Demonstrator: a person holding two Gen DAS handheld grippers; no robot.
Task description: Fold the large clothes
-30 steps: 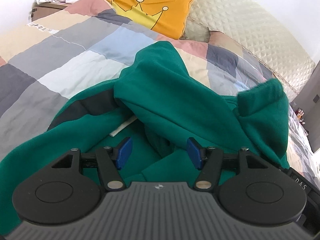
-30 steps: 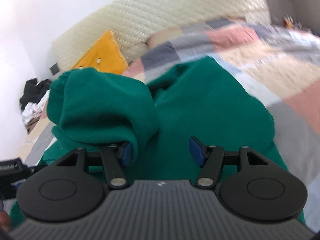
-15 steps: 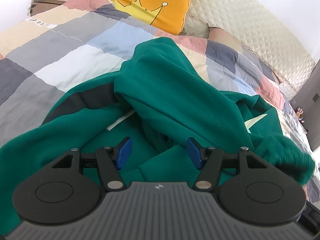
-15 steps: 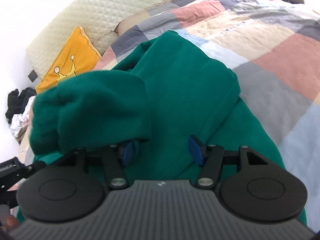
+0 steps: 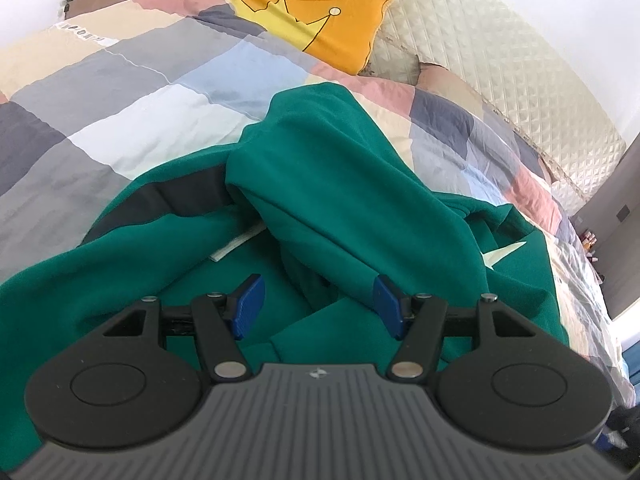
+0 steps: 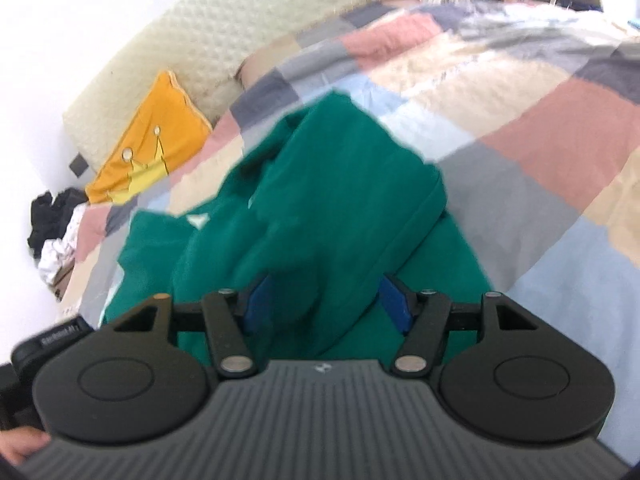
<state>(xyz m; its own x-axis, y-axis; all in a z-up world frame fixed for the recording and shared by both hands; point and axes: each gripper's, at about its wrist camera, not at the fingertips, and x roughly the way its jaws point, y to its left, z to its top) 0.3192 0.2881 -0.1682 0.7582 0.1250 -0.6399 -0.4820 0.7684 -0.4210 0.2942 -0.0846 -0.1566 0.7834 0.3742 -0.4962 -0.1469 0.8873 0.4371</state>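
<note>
Patchwork pastel quilt covers the bed, where a crumpled green fleece garment lies near an orange crown-print cushion. Left gripper hovers with fingers apart; right gripper jaws are opening, green fabric between them.

A rumpled green sweatshirt lies on the checked patchwork quilt that covers the bed. Behind it, an orange cushion with a crown drawing leans against the cream quilted headboard. A pile of white and dark clothes lies beyond the quilt's far left corner.
</note>
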